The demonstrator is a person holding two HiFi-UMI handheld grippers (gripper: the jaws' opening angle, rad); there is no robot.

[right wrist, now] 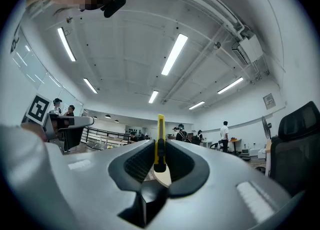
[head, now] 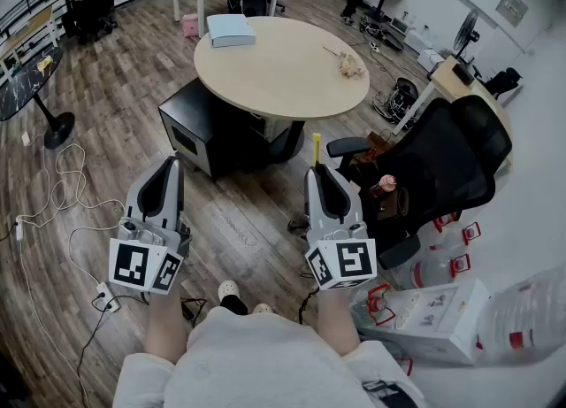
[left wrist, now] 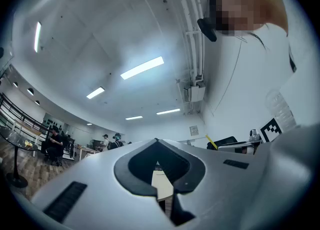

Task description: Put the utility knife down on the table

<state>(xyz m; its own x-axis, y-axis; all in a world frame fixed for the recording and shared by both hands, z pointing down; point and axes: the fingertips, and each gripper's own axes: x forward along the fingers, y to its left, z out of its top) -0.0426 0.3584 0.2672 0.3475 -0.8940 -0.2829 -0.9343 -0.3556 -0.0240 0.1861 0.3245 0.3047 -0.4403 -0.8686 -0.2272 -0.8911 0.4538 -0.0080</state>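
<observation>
A slim yellow utility knife point(head: 316, 150) sticks out forward from my right gripper point(head: 318, 167), whose jaws are shut on it. In the right gripper view the utility knife point(right wrist: 160, 141) stands upright between the closed jaws. My left gripper point(head: 170, 164) is shut with nothing between its fingers, held level with the right one. In the left gripper view the left gripper point(left wrist: 158, 160) shows only closed tips. Both grippers hang over the wooden floor, short of the round beige table point(head: 292, 88) ahead.
On the table lie a light blue box point(head: 231, 29) and a small toy point(head: 351, 65). A black cabinet point(head: 203, 127) stands under its near edge. A black office chair point(head: 442, 163) is at the right, water jugs point(head: 433, 265) and a carton point(head: 433, 318) beside it. Cables point(head: 62, 194) trail on the floor at left.
</observation>
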